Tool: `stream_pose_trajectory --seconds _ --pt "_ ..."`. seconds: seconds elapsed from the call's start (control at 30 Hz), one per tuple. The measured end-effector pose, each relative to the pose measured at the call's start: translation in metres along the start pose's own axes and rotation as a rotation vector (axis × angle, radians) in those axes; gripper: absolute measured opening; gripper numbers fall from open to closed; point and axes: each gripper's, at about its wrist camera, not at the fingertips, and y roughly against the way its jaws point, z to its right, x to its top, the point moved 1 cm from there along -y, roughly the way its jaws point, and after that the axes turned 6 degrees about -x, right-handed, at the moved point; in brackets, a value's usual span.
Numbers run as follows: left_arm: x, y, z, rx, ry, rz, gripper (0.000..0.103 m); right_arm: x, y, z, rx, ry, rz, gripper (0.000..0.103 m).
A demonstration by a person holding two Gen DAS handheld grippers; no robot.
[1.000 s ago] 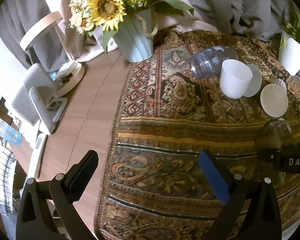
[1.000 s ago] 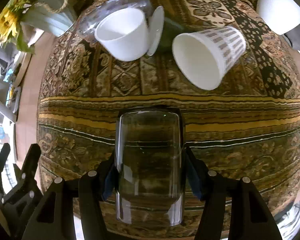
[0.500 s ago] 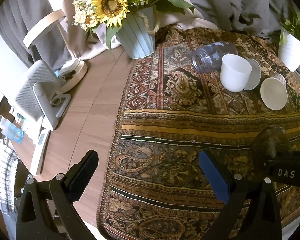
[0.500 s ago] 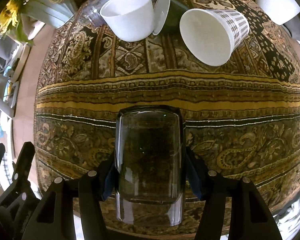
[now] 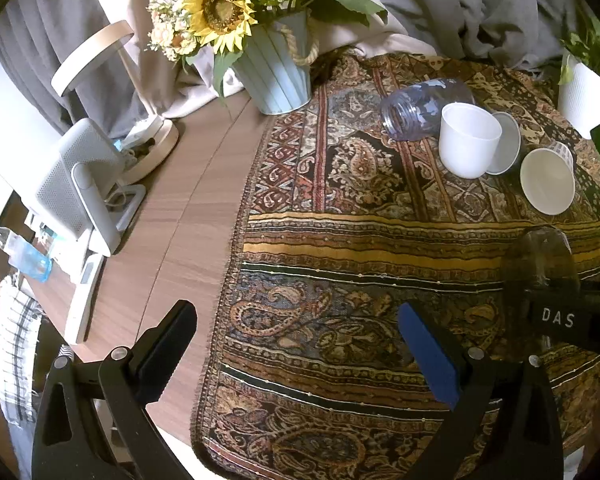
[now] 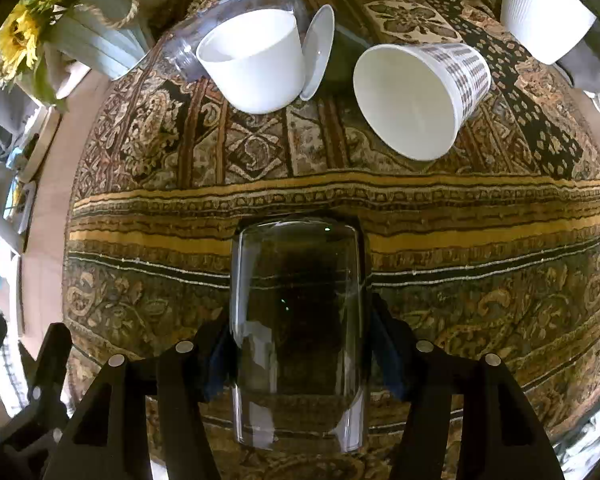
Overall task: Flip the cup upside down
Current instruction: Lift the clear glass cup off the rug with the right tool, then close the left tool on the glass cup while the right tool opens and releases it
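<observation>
I count two grippers: my left one (image 5: 300, 344) and my right one (image 6: 298, 344). There is one clear glass (image 6: 296, 332), one white cup (image 6: 256, 68), one paper cup (image 6: 416, 96), one plastic jar (image 5: 416, 108), one white lid (image 6: 320, 48), one sunflower pot (image 5: 276, 76), one white planter (image 6: 544, 12), one patterned cloth (image 5: 340, 240), one lamp (image 5: 100, 64).

clear glossy glass cup (image 6: 298, 332), woven patterned cloth (image 6: 460, 216), matt wood table (image 5: 188, 216)

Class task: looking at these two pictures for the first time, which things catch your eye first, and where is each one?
The clear glass cup clamped in the right gripper fills the foreground over the patterned cloth. Behind lie a white cup and a paper cup, tipped over. Sunflowers stand far left.
</observation>
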Motion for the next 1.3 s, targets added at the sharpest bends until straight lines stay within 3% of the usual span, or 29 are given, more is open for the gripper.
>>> stream_pose_trajectory --seconds 0.2,0.27,0.33,0.53,0.77,1.1,1.3 --pt "0.001 0.004 0.0 0.0 0.013 0.007 0.103 0.003 0.001 0.001 -0.005 0.019 -0.006 0.061" --pt "0.003 0.007 0.0 -0.001 0.017 0.012 0.103 0.003 0.01 0.001 -0.004 0.023 0.027 0.072" --pt "0.005 0.013 0.001 -0.014 0.018 0.021 0.103 0.002 0.031 0.006 0.005 0.018 0.082 0.076" --pt "0.02 0.04 0.014 -0.074 0.009 0.07 0.103 0.005 0.085 0.031 -0.023 -0.044 0.205 0.077" --pt "0.041 0.054 0.046 -0.144 -0.005 0.07 0.103 -0.005 0.126 0.08 -0.02 -0.07 0.255 0.077" --pt "0.057 0.03 0.114 -0.22 -0.094 -0.03 0.103 -0.003 0.109 0.128 -0.043 -0.128 0.218 0.077" --pt "0.059 -0.002 0.143 -0.243 -0.116 -0.141 0.101 0.003 0.092 0.147 -0.036 -0.137 0.19 0.077"
